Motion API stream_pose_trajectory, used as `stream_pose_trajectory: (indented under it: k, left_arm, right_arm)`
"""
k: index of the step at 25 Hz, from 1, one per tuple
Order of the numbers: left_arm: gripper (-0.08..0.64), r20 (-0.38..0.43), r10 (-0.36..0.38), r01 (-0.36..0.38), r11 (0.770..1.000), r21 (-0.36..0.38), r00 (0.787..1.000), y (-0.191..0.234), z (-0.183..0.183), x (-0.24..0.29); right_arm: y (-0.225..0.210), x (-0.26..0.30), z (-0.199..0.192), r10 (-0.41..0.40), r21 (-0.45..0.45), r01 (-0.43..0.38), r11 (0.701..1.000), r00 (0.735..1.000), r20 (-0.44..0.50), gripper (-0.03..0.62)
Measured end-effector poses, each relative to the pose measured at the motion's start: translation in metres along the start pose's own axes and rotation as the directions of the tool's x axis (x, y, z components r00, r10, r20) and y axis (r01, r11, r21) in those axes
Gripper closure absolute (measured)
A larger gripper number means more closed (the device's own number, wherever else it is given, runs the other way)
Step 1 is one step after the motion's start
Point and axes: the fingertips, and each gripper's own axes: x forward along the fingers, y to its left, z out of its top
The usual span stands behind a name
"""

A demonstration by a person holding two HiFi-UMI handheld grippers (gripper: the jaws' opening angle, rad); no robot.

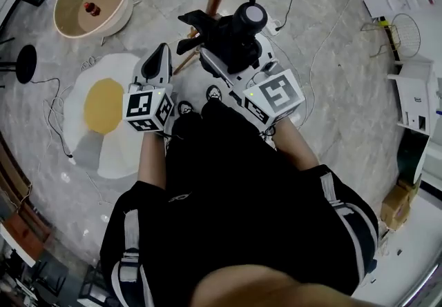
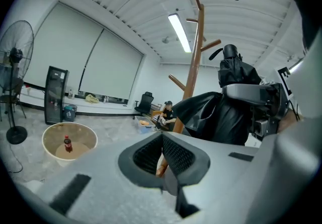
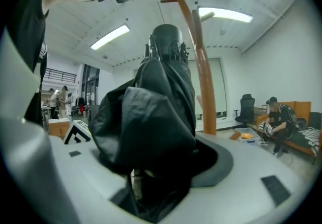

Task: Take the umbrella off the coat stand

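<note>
- Beside the coat stand (image 3: 204, 82), the right gripper (image 3: 156, 167) pinches the folded black umbrella (image 3: 156, 97) low on its bunched fabric, so it stands upright, apparently clear of the pegs.
- The left gripper (image 2: 162, 153) has its jaws pressed together on nothing, near the umbrella, probably as spare support.

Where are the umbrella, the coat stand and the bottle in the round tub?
umbrella (image 3: 156, 112), right gripper view, on its bunched black canopy.
coat stand (image 2: 193, 62), left gripper view, on the wooden pole.
bottle (image 1: 90, 8), head view, on its body.
</note>
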Motion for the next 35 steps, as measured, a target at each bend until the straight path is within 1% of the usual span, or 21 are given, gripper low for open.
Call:
stream_pose_trajectory:
  k: [3,7,10,13,15,17,19,21,24,27,32,33,35]
  left_arm:
    - [0.555,0.013,0.072,-0.072,0.997,-0.017,0.997,0.029,0.001,-0.018]
    - [0.555,0.034,0.172,-0.171,0.985,-0.028,0.984,0.032,0.008,-0.039]
    - [0.555,0.052,0.25,-0.248,0.968,-0.043,0.967,0.046,0.01,-0.063]
    - [0.555,0.069,0.332,-0.329,0.943,-0.053,0.941,0.064,0.012,-0.094]
    - [0.555,0.079,0.399,-0.395,0.916,-0.061,0.913,0.076,0.013,-0.114]
    - [0.555,0.094,0.48,-0.473,0.877,-0.082,0.872,0.085,0.015,-0.133]
    - [0.555,0.106,0.55,-0.54,0.835,-0.108,0.829,0.086,0.016,-0.148]
    - [0.555,0.111,0.595,-0.583,0.803,-0.127,0.796,0.075,0.013,-0.156]
    - [0.555,0.115,0.647,-0.635,0.762,-0.128,0.754,0.052,0.005,-0.166]
    - [0.555,0.113,0.706,-0.692,0.708,-0.141,0.699,0.037,-0.005,-0.181]
    - [0.555,0.103,0.759,-0.744,0.65,-0.151,0.643,0.013,-0.014,-0.194]
    - [0.555,0.107,0.768,-0.753,0.641,-0.149,0.632,0.011,-0.013,-0.197]
    - [0.555,0.125,0.777,-0.766,0.63,-0.133,0.617,0.007,-0.006,-0.201]
  right_arm:
    - [0.02,0.027,-0.003,0.071,-0.01,-0.072,0.997,0.997,-0.011,0.308]
    - [0.032,0.034,-0.002,0.17,-0.016,-0.17,0.985,0.985,-0.025,0.308]
    - [0.051,0.049,-0.007,0.246,-0.018,-0.247,0.969,0.969,-0.035,0.308]
    - [0.076,0.068,-0.016,0.325,-0.019,-0.326,0.945,0.945,-0.046,0.308]
    - [0.09,0.079,-0.022,0.384,-0.006,-0.384,0.923,0.922,-0.045,0.308]
    - [0.102,0.089,-0.027,0.451,0.001,-0.451,0.893,0.892,-0.04,0.308]
    - [0.11,0.093,-0.034,0.508,0.002,-0.509,0.861,0.859,-0.053,0.308]
    - [0.115,0.089,-0.041,0.548,-0.005,-0.55,0.835,0.833,-0.079,0.308]
    - [0.122,0.078,-0.05,0.606,-0.019,-0.61,0.792,0.79,-0.096,0.308]
    - [0.129,0.07,-0.062,0.652,-0.028,-0.658,0.752,0.75,-0.109,0.308]
    - [0.125,0.055,-0.071,0.688,-0.03,-0.696,0.718,0.715,-0.128,0.308]
    - [0.127,0.055,-0.071,0.697,-0.029,-0.705,0.709,0.706,-0.127,0.308]
    - [0.131,0.053,-0.07,0.711,-0.035,-0.719,0.694,0.693,-0.12,0.308]
